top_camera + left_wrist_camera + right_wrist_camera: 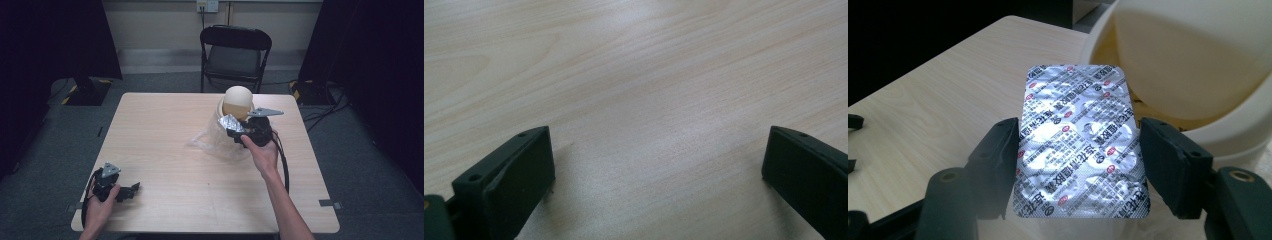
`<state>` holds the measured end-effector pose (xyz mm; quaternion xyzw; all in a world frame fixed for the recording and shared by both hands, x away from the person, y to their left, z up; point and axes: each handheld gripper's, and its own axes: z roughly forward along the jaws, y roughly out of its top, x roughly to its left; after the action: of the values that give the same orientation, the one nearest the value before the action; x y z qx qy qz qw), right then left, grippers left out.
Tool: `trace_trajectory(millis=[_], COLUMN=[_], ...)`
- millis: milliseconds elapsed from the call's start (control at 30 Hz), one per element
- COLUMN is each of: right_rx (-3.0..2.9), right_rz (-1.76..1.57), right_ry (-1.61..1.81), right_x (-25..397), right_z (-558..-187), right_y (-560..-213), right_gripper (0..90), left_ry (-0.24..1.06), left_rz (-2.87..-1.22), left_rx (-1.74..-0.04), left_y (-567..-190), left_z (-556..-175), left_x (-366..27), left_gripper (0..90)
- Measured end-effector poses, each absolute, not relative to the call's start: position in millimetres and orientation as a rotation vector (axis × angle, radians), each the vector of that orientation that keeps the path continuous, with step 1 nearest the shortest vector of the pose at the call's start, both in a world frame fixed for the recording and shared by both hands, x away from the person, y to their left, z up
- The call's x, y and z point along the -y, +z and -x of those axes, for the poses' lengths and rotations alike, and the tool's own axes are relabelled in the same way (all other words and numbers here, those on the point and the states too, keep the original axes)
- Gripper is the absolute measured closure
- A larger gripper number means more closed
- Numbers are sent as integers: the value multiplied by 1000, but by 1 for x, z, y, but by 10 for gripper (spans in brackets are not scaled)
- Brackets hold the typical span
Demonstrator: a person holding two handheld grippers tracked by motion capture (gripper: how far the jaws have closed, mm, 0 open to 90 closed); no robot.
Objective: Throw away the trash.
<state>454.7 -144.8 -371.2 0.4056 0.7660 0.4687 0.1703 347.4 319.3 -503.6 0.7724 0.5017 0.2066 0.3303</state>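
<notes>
Up by the cream bin (237, 101), right tool (1079, 150) clamps a foil blister pack (1080, 142); left tool (659, 165) rests spread apart on the surface (649, 75)

The blister pack's (1080, 145) print is too blurred to read, and its side edges hide behind the fingers (998, 160).

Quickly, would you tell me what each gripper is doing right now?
Left gripper: open, holding nothing.
Right gripper: closed on the foil blister pack.

The blister pack (1080, 142) sits in the right claw (1078, 165), just before the bin (1198, 75), far right on the table (165, 150).
</notes>
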Motion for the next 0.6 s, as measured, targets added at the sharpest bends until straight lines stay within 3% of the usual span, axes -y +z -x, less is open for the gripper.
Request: trace_trajectory(millis=[600], right_rx=[-2128], right_rz=[-1218], right_ry=[1272], right_x=[155], right_z=[-470], right_y=[-365], right_gripper=[342], left_ry=[540], left_rz=[-2021], left_rx=[-1311], left_y=[-504], left_z=[-347], left_x=[-319], left_gripper=[0])
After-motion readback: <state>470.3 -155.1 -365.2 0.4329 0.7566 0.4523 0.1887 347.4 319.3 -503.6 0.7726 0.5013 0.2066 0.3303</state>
